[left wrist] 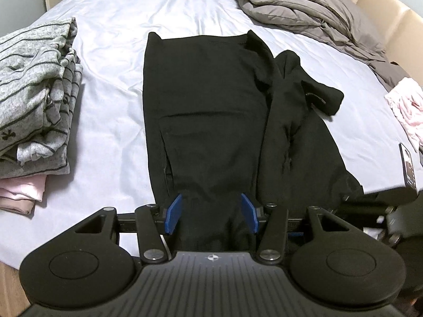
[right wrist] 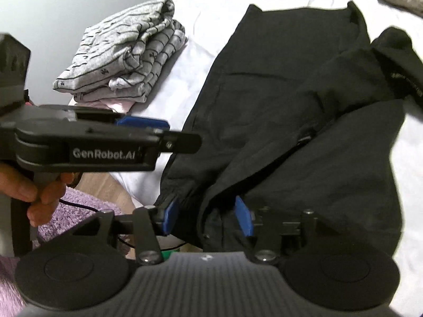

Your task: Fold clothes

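A pair of black trousers (left wrist: 208, 105) lies lengthwise on the white bed sheet (left wrist: 119, 15), one leg flat and the other bunched along its right side. My left gripper (left wrist: 211, 214) is open at the near hem, blue fingers either side of the cloth. In the right wrist view the trousers (right wrist: 304, 121) fill the middle. My right gripper (right wrist: 207, 215) is open with the near edge of the cloth between its blue fingers. The left gripper also shows from the side in the right wrist view (right wrist: 142, 124), held by a hand.
A folded stack of grey striped clothes (left wrist: 34, 92) over a pink piece lies at the left; it also shows in the right wrist view (right wrist: 127, 55). A grey duvet (left wrist: 304, 8) lies at the far right. A pink garment (left wrist: 407, 108) lies at the right edge. A purple rug (right wrist: 74, 211) covers the floor.
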